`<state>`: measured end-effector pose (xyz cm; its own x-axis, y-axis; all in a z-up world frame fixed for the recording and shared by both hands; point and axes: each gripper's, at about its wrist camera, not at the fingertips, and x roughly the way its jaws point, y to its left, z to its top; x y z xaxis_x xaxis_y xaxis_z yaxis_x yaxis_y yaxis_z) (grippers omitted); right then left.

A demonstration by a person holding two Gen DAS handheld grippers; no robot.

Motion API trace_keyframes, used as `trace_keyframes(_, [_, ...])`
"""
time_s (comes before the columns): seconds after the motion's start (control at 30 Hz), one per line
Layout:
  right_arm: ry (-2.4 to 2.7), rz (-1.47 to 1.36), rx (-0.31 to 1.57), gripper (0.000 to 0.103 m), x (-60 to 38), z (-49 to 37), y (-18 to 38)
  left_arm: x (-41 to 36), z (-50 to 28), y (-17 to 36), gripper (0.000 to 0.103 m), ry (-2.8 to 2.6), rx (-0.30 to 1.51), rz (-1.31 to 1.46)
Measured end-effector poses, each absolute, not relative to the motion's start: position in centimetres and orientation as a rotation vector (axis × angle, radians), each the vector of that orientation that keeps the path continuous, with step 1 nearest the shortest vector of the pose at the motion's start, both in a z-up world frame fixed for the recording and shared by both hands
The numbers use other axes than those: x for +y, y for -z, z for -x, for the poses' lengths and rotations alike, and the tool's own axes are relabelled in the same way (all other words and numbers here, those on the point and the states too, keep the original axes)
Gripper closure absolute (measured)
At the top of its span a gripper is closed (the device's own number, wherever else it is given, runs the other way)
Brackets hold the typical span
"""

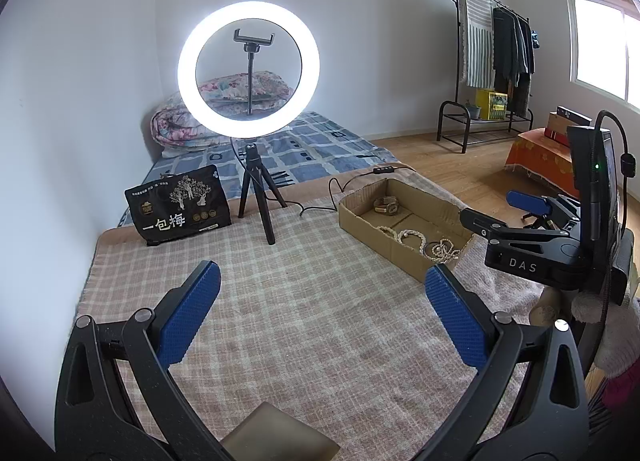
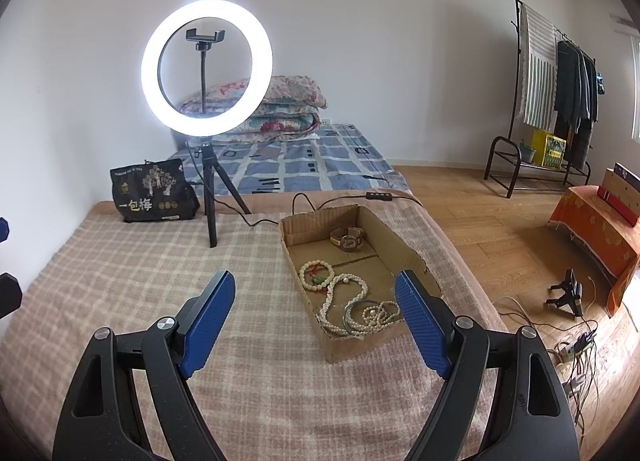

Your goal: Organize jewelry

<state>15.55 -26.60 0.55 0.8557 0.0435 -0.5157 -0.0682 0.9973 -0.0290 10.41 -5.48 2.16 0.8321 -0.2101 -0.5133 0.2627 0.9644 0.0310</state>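
A shallow cardboard box (image 2: 416, 257) lies on the checked blanket (image 2: 140, 273). In it lie a watch (image 2: 347, 238), a beaded bracelet (image 2: 317, 272), a long pearl necklace (image 2: 344, 301) and a metal bangle (image 2: 357, 308). My right gripper (image 2: 316, 315) is open and empty, above the blanket just in front of the box. My left gripper (image 1: 324, 309) is open and empty over the blanket, left of the box (image 1: 360, 213). The right gripper (image 1: 520, 217) shows at the right of the left wrist view.
A lit ring light on a tripod (image 2: 208, 181) stands at the blanket's far side, its cable (image 2: 320, 201) running behind the box. A black bag (image 2: 152, 193) sits at the far left. A clothes rack (image 2: 560, 101) and cables (image 2: 576, 345) are on the floor to the right.
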Motion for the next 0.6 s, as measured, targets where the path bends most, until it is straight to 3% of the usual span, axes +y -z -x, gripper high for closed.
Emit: trace_keyframes(0.6, [-0.062,0.047,0.546,0.021,-26.6,-15.48,-0.27,-5.74,-10.31,-2.17,0.0,0.25,0.532,-0.106])
